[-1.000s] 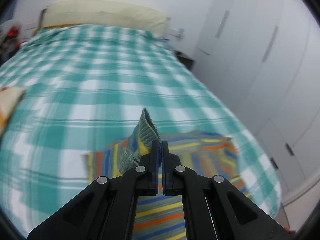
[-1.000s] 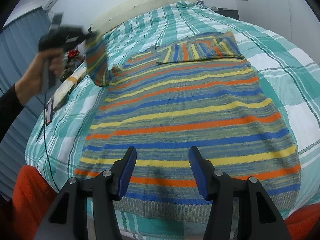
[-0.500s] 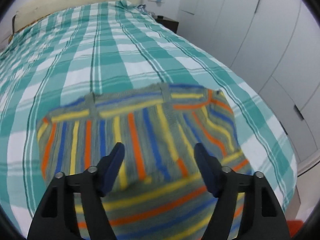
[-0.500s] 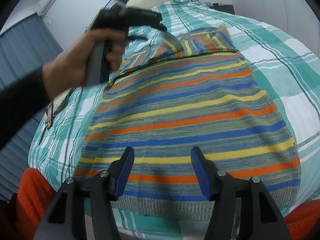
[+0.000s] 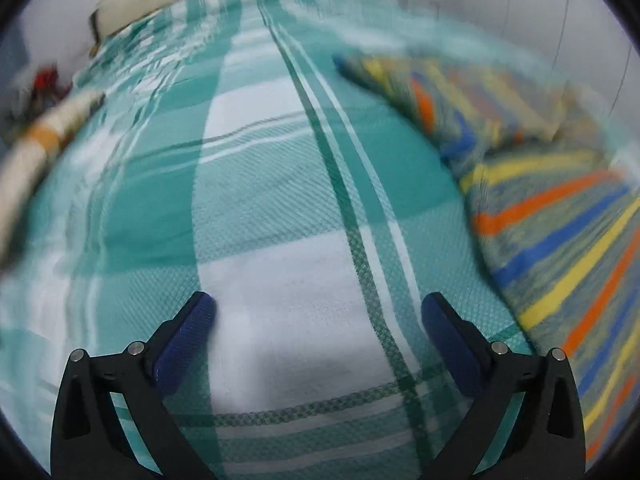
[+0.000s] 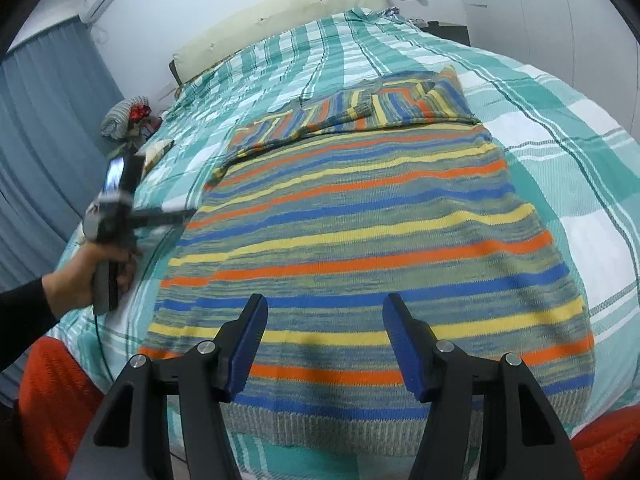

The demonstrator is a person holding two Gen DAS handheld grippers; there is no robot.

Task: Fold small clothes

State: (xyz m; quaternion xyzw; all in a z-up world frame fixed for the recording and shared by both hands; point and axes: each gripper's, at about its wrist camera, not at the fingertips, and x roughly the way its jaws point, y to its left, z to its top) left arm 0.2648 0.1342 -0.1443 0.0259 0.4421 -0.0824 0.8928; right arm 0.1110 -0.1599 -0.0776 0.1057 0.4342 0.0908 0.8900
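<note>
The striped sweater (image 6: pixel 360 240) lies flat on the bed (image 6: pixel 560 128), its grey ribbed hem toward the foot edge and both sleeves folded across the chest near the neckline, on the side toward the cream headboard (image 6: pixel 280 12). The right claw (image 6: pixel 324 344) hovers above the hem, fingers spread, holding nothing. The left claw (image 5: pixel 318 332), also spread and empty, sits over bare checked bedspread just beside the sweater's left edge; in its blurred view the sweater (image 5: pixel 560 240) fills the right side. A hand (image 6: pixel 80 280) grips the left tool's handle.
</note>
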